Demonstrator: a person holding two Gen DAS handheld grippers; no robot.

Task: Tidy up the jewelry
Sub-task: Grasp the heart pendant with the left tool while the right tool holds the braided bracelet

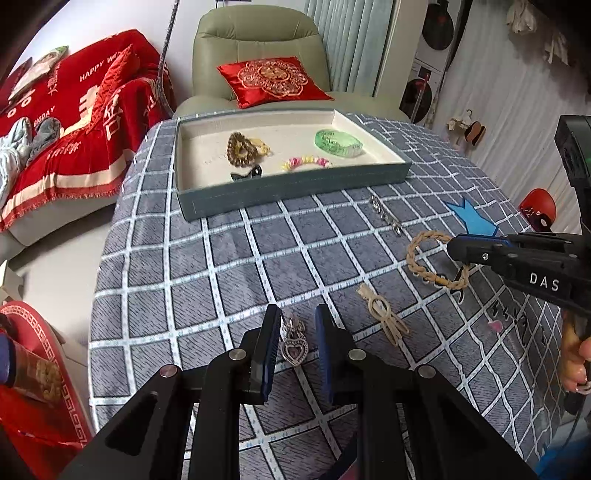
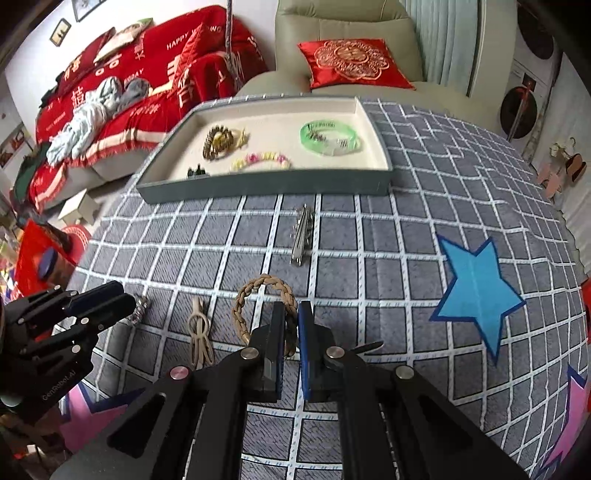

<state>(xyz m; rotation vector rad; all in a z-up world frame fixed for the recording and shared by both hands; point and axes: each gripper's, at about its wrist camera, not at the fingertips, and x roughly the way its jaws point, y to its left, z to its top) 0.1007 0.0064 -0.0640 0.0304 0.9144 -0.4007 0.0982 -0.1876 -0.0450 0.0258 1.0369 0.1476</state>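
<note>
A grey tray (image 1: 295, 188) (image 2: 266, 188) with a cream lining holds a brown bead bracelet (image 1: 240, 148), a green bangle (image 1: 338, 143), a pastel bead bracelet (image 1: 306, 162) and a dark clip (image 1: 246, 173). My left gripper (image 1: 297, 314) is open, its fingers on either side of a silver heart pendant (image 1: 294, 341) on the cloth. My right gripper (image 2: 291, 314) (image 1: 452, 247) is nearly shut around the rim of a braided tan bracelet (image 2: 264, 306) (image 1: 436, 260). A beige hair tie (image 1: 384, 314) (image 2: 199, 332) and a silver hair clip (image 1: 386, 214) (image 2: 302, 234) lie loose.
The table carries a grey checked cloth (image 1: 221, 266) with a blue star patch (image 2: 476, 291). A green armchair (image 1: 258, 33) with a red cushion (image 1: 273, 79) stands behind the tray. A red-covered sofa (image 1: 74, 122) is at the left.
</note>
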